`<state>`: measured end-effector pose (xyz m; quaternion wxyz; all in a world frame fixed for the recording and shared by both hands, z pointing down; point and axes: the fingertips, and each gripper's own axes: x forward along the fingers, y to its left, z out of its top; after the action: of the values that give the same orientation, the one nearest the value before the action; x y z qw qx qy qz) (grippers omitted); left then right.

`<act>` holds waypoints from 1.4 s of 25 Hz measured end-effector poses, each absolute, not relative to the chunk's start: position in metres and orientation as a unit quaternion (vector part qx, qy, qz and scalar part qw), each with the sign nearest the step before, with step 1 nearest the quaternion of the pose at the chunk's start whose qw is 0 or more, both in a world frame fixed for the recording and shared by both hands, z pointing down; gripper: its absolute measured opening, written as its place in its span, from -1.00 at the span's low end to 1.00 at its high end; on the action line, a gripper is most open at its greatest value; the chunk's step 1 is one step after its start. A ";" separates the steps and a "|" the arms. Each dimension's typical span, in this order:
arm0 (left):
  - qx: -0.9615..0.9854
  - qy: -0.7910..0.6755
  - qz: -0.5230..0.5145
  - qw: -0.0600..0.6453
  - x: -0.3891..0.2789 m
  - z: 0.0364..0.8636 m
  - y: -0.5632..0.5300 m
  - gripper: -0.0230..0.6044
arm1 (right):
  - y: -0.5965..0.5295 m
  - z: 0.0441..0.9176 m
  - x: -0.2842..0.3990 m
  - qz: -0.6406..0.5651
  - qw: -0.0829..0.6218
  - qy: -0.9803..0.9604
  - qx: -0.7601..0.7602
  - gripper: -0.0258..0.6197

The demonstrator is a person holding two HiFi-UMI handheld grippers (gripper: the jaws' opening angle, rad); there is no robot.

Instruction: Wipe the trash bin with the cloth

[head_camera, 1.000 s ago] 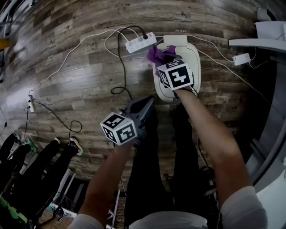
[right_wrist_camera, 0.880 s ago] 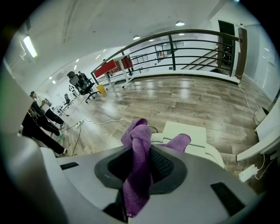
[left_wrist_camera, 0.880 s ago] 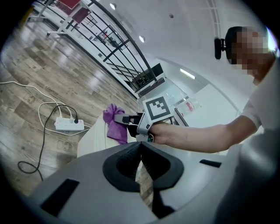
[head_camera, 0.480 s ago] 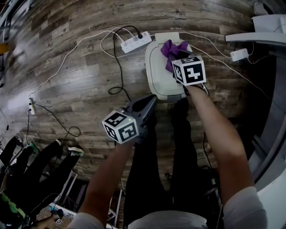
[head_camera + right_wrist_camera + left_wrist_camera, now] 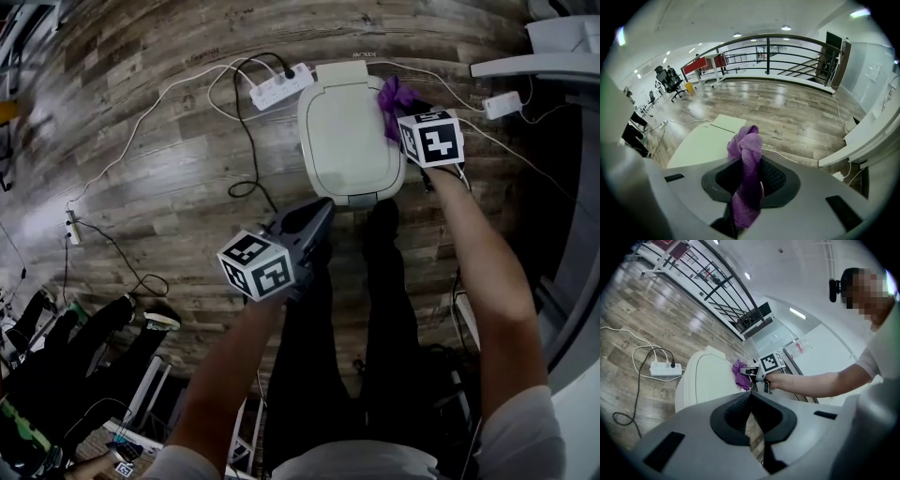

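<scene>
Trash bin (image 5: 342,141) first: a pale one with a smooth, rounded lid (image 5: 349,112), standing on the wooden floor (image 5: 169,169) just beside a white power strip (image 5: 281,86). And there's the purple cloth (image 5: 394,96), right at the lid's right-hand rim in the head view, apparently touching it.

The right gripper (image 5: 405,112) has the cloth pinched between its fingers (image 5: 776,176). In the right gripper view it runs up through the gap as a twisted rope, and a soft wad pokes out past the tips.

The left gripper (image 5: 317,214) hangs over the floor on the near side of the bin. Its fingers (image 5: 731,416) are pressed together with nothing between them.

As for handling, I'd say the cloth is light, limp and easy to crush. It can be gripped anywhere, but only the wad beyond the tips does the wiping, so the hold belongs low on the bunch, as it is now. The bin looks like thin plastic, slick on top and probably light. Push hard sideways and it may skate across the floor, or the lid may give. If it needs steadying, the rim or the side wall looks the place, not the domed top.
</scene>
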<state>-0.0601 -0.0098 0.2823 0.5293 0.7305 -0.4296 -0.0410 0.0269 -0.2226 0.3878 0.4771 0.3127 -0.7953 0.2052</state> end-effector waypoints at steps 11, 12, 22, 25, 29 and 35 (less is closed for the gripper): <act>0.730 -0.431 -0.043 0.529 -0.060 0.281 -0.011 -0.91 | -0.242 0.360 0.091 0.193 0.482 -0.775 0.360 -0.63; 0.730 -0.432 -0.043 0.528 -0.061 0.282 -0.011 -0.91 | -0.240 0.356 0.087 0.194 0.474 -0.780 0.359 -0.63; 0.725 -0.440 -0.044 0.528 -0.077 0.282 -0.007 -0.91 | -0.179 0.308 -0.033 0.232 0.360 -0.860 0.276 -0.63; 0.722 -0.444 -0.043 0.528 -0.083 0.283 -0.004 -0.91 | -0.146 0.297 -0.081 0.233 0.333 -0.889 0.212 -0.63; 0.716 -0.450 -0.038 0.532 -0.093 0.289 0.003 -0.91 | -0.103 0.294 -0.123 0.249 0.296 -0.914 0.121 -0.63; 0.712 -0.452 -0.035 0.536 -0.098 0.295 0.009 -0.91 | -0.073 0.356 -0.097 0.224 0.384 -0.891 0.094 -0.63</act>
<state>-0.0981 0.0090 0.2953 0.5358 0.7120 -0.4525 -0.0355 -0.0966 -0.0730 0.3556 0.3839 0.0944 -0.8908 0.2241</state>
